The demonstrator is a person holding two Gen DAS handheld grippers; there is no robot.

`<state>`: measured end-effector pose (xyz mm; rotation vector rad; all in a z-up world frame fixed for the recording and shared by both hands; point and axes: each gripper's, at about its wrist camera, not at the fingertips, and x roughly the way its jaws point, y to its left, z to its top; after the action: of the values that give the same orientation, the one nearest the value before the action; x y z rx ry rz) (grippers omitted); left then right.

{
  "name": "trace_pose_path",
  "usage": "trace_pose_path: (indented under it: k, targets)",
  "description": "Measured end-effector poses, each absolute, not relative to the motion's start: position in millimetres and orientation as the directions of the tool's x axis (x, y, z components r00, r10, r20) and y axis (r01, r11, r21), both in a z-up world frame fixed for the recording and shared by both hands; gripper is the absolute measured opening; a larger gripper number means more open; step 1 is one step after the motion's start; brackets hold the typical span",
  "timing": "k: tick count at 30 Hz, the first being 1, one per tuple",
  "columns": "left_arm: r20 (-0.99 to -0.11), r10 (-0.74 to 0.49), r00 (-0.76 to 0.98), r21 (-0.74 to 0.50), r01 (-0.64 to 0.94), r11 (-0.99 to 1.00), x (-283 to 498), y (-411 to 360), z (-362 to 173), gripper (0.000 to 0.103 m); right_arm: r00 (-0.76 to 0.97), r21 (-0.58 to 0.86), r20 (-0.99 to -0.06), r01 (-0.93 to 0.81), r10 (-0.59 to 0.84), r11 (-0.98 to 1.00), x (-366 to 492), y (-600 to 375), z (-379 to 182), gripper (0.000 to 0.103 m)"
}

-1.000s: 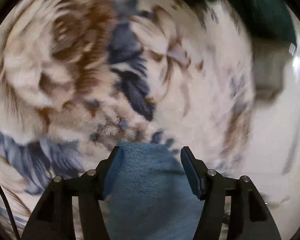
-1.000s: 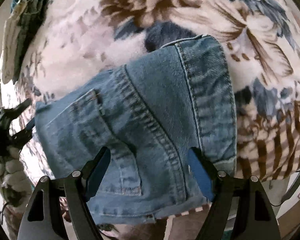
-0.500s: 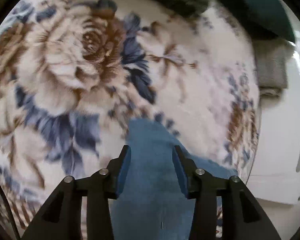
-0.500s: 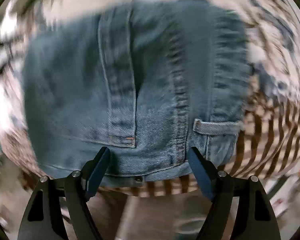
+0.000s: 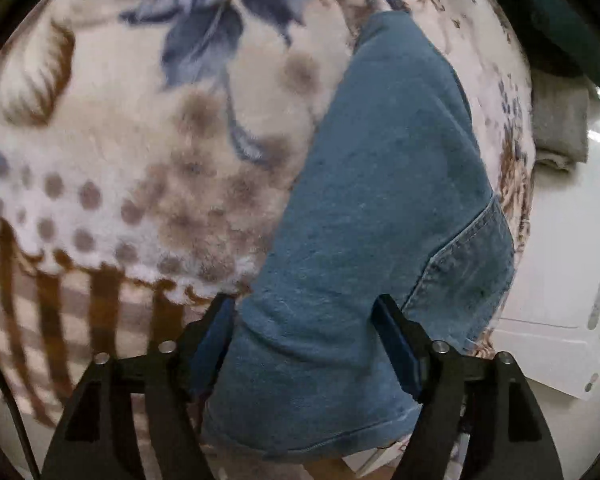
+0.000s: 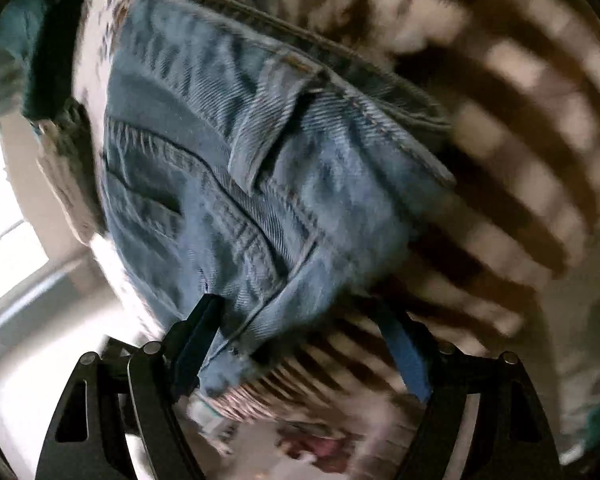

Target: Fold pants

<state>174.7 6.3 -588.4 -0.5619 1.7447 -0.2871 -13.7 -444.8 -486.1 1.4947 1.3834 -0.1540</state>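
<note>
Blue denim pants (image 5: 380,208) lie folded into a compact bundle on a plush floral blanket in cream, brown and blue (image 5: 140,152), close to the blanket's striped border, so the fold looks far along. The left tool (image 5: 304,340) stands with its jaws spread; they have just been opening, and the plain folded end of the denim sits between them with a gap showing at the right pad, so nothing is gripped there as far as I can judge. The right tool (image 6: 304,344) is also spread wide over the waistband end (image 6: 260,160), where a belt loop and seams show; the corner of the fabric lies beside its left finger (image 6: 196,340), but the view is blurred and the pads do not appear to press on it. To finish this step well, I would keep both tools wide and draw them off along the cloth without snagging an edge, then check that the layers sit square and the hem does not stick out; if a layer has slid, a light push flat from above would suit better than a fresh pinch, since stiff denim tends to spring open. No containers show in either view; only some grey folded cloth (image 5: 556,128) and a dark green fabric (image 5: 556,20) lie beyond the blanket's far edge.
</note>
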Motion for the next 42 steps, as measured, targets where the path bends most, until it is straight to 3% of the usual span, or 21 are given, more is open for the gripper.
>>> trace_pose_path:
  k: [3, 5, 8, 15, 18, 21, 24, 28, 29, 32, 34, 36, 39, 42]
  targets:
    - [-0.814, -0.556, -0.168, -0.516, -0.232, 0.825, 176.8, 15.5, -595.2, 0.078, 0.418, 0.639, -0.648, 0.754, 0.637, 0.154, -17.3, -442.5, -500.6, 0.092]
    - [-0.804, -0.568, -0.177, -0.526, -0.236, 0.817, 178.7, 17.9, -598.6, 0.079, 0.467, 0.657, -0.631, 0.746, 0.619, 0.106, -21.2, -437.0, -499.8, 0.093]
    - [-0.789, -0.582, -0.194, -0.535, -0.247, 0.808, 182.8, 22.5, -598.0, 0.08, 0.562, 0.712, -0.535, 0.702, 0.631, -0.022, -22.3, -434.3, -495.0, 0.093]
    - [-0.784, -0.588, -0.197, -0.539, -0.252, 0.804, 190.5, 29.5, -599.6, 0.084, 0.486, 0.699, -0.555, 0.712, 0.675, 0.063, 8.0, -426.7, -517.5, 0.093]
    - [-0.786, -0.586, -0.198, -0.539, -0.247, 0.805, 194.6, 20.6, -604.1, 0.091, 0.477, 0.701, -0.574, 0.706, 0.666, 0.098, 26.5, -420.1, -513.1, 0.095]
    - [-0.78, -0.592, -0.201, -0.543, -0.252, 0.801, 198.3, 15.8, -608.5, 0.097, 0.569, 0.756, -0.526, 0.654, 0.633, 0.04, 24.7, -421.1, -492.5, 0.094]
    - [-0.776, -0.598, -0.199, -0.549, -0.254, 0.796, 198.3, 13.2, -607.6, 0.098, 0.641, 0.815, -0.461, 0.579, 0.613, 0.008, 26.9, -422.9, -473.4, 0.086]
    - [-0.768, -0.618, -0.166, -0.566, -0.276, 0.777, 194.4, 18.6, -602.4, 0.097, 0.555, 0.758, -0.547, 0.646, 0.627, 0.089, 40.9, -415.0, -501.9, 0.086]
    - [-0.767, -0.623, -0.154, -0.572, -0.278, 0.772, 193.7, 16.7, -599.4, 0.095, 0.549, 0.748, -0.551, 0.659, 0.629, 0.079, 43.3, -412.2, -511.9, 0.085]
    - [-0.774, -0.623, -0.112, -0.582, -0.261, 0.77, 192.4, 11.2, -585.6, 0.073, 0.53, 0.731, -0.581, 0.674, 0.618, 0.109, 55.7, -407.1, -510.5, 0.084]
    - [-0.799, -0.592, -0.108, -0.561, -0.221, 0.798, 190.8, 7.3, -577.4, 0.047, 0.506, 0.701, -0.62, 0.701, 0.6, 0.134, 57.8, -407.1, -507.5, 0.064]
    - [-0.801, -0.59, -0.104, -0.561, -0.213, 0.8, 186.7, 7.9, -573.0, 0.036, 0.502, 0.695, -0.632, 0.705, 0.59, 0.145, 57.3, -399.3, -502.5, 0.053]
    - [-0.801, -0.591, -0.097, -0.562, -0.22, 0.797, 181.9, 9.8, -563.1, 0.028, 0.486, 0.68, -0.662, 0.71, 0.571, 0.183, 57.9, -394.0, -487.4, 0.04]
    - [-0.803, -0.592, -0.07, -0.572, -0.192, 0.798, 182.3, 4.6, -541.1, 0.023, 0.489, 0.679, -0.68, 0.702, 0.547, 0.216, 63.5, -402.5, -456.8, 0.035]
